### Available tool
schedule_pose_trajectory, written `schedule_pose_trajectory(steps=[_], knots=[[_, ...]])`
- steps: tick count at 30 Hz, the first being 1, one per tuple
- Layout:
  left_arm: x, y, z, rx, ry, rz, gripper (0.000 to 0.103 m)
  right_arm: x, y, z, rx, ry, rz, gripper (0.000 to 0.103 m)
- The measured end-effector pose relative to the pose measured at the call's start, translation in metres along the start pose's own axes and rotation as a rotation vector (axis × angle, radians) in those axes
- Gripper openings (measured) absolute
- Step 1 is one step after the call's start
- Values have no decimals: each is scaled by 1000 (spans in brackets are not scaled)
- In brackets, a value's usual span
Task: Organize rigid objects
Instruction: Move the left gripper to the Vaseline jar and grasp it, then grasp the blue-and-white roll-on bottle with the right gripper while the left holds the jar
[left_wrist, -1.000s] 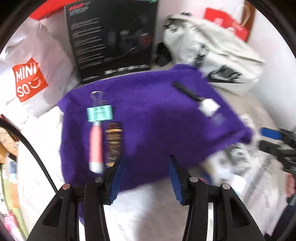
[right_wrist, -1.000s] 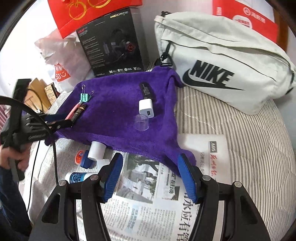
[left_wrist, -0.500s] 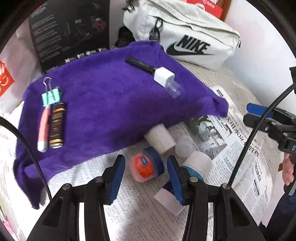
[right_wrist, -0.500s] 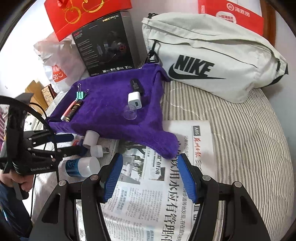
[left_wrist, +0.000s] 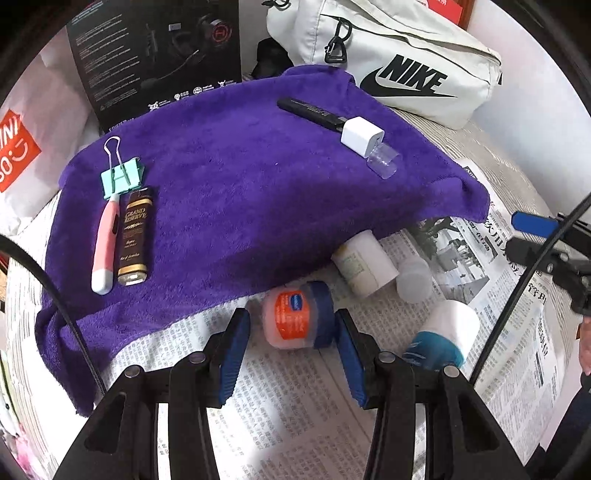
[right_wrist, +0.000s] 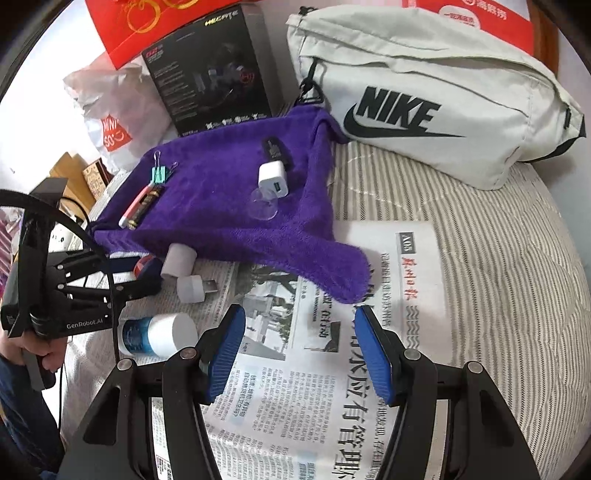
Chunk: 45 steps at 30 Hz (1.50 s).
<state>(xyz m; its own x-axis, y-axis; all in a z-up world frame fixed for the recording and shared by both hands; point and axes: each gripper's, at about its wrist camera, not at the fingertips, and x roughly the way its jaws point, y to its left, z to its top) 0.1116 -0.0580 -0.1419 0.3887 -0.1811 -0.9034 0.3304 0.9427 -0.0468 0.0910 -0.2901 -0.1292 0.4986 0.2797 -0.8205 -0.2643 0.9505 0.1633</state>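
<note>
A small blue-lidded jar with an orange label (left_wrist: 295, 317) lies on newspaper, between the open jaws of my left gripper (left_wrist: 291, 328); I cannot tell whether the pads touch it. A purple towel (left_wrist: 240, 184) carries a mint binder clip (left_wrist: 122, 179), a pink pen (left_wrist: 105, 243), a brown tube (left_wrist: 133, 240), a black stick (left_wrist: 310, 110), a white charger (left_wrist: 360, 136) and a clear cap (left_wrist: 384, 162). My right gripper (right_wrist: 299, 350) is open and empty over the newspaper (right_wrist: 332, 387). In the right wrist view the jar (right_wrist: 146, 267) shows partly behind the left gripper.
A white tube (left_wrist: 364, 266), a frosted USB light (left_wrist: 413, 280) and a blue-and-white bottle (left_wrist: 443, 339) lie on the newspaper near the jar. A Nike bag (right_wrist: 424, 92), a black headset box (right_wrist: 210, 70) and a Miniso bag (right_wrist: 114, 122) stand behind the towel.
My left gripper swung from over the towel down to the newspaper and closed in on the jar, which now sits between its jaws. My right gripper drew back slightly.
</note>
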Motion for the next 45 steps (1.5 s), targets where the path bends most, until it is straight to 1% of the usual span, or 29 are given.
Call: schedule_pose_trajectory(steps=[1, 3, 7, 10, 16, 22, 25, 28, 32, 35, 37, 39, 41, 43, 45], knots=[[1, -1, 1, -1, -2, 2, 44, 1, 2, -1, -6, 4, 2, 61], [2, -5, 3, 21, -7, 29, 36, 3, 5, -2, -12, 11, 9, 61], [2, -5, 4, 30, -18, 20, 35, 7, 10, -4, -26, 21, 19, 61], [-2, 2, -1, 19, -19, 34, 35, 8, 16, -4, -35, 21, 39, 61], [-11, 30, -19, -42, -15, 69, 35, 13, 36, 3, -60, 19, 92, 61], [-18, 55, -35, -105, -33, 62, 35, 13, 72, -2, -160, 34, 165, 61], [-19, 62, -38, -120, -43, 54, 35, 14, 83, -1, -161, 25, 170, 61], [-22, 67, -44, -135, -50, 54, 35, 15, 101, 5, -192, 6, 173, 61], [-25, 74, -50, -159, -57, 52, 35, 31, 120, 16, -220, 31, 93, 61], [-27, 77, -53, -162, -63, 47, 35, 31, 125, 13, -237, 41, 95, 61], [-27, 77, -55, -159, -69, 44, 35, 27, 127, 7, -257, 33, 93, 67], [-27, 77, -56, -159, -75, 43, 35, 25, 127, 0, -260, 24, 94, 84], [-27, 77, -56, -159, -76, 42, 35, 25, 127, -4, -249, 23, 99, 87], [-28, 77, -58, -160, -76, 40, 35, 26, 129, -7, -238, 34, 100, 87], [-29, 78, -59, -160, -78, 37, 35, 27, 130, -8, -236, 41, 84, 87]])
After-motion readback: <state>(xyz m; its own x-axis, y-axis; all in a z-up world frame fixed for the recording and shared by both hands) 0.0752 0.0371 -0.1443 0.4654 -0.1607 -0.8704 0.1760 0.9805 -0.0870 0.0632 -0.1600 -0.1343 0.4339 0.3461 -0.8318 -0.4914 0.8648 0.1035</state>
